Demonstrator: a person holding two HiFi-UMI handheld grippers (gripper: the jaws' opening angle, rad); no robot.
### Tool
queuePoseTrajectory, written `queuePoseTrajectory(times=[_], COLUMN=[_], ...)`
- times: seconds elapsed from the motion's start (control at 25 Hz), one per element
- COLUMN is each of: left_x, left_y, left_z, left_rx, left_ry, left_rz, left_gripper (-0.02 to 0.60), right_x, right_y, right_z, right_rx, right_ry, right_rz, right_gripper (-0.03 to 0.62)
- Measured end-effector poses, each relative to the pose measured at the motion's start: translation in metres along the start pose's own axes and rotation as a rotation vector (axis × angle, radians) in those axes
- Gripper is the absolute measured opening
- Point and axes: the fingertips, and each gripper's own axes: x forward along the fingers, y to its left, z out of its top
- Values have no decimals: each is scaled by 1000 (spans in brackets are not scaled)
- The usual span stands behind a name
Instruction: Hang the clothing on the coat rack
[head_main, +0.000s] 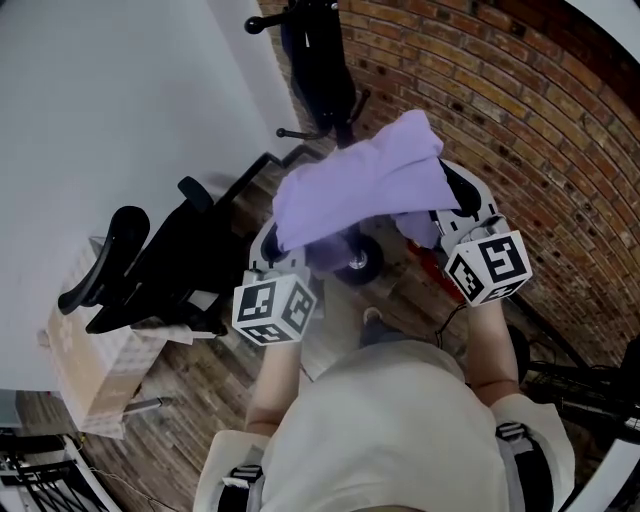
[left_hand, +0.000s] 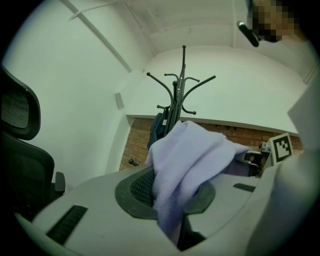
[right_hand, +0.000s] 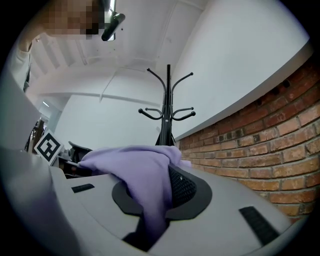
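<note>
Your left tongs (left_hand: 172, 196) are closed on a fold of the purple garment (left_hand: 192, 155), and your right tongs (right_hand: 156, 196) are closed on another fold of it. Each gripper view shows the cloth running down between its 2 pads. Only the head view shows the whole hold: the garment is bunched in the air between the 2 tongs, in front of your chest and above the wood floor (head_main: 200, 400). That view also shows the black chair (head_main: 150, 260) at your left and the brick wall (head_main: 520, 110) at your right. The gripper views add the black rack (right_hand: 167, 107), upright ahead, its curved hooks showing above the garment, which is not on it yet. In the left gripper view something dark (left_hand: 158, 131) hangs low on the rack
</note>
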Motion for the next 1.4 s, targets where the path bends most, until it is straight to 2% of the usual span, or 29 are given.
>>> queuePoseTrajectory(times=[0.48, 1.4], left_x=[60, 110], left_y=[23, 68], left_z=[-9, -89], left_rx=[2, -73], left_ry=[16, 154], left_rz=[57, 180], left_gripper=[55, 55], right_x=[60, 114], right_y=[-36, -59], right_z=[-26, -118], right_rx=[6, 65], right_ry=[34, 197], right_rz=[39, 87], right_gripper=[48, 48])
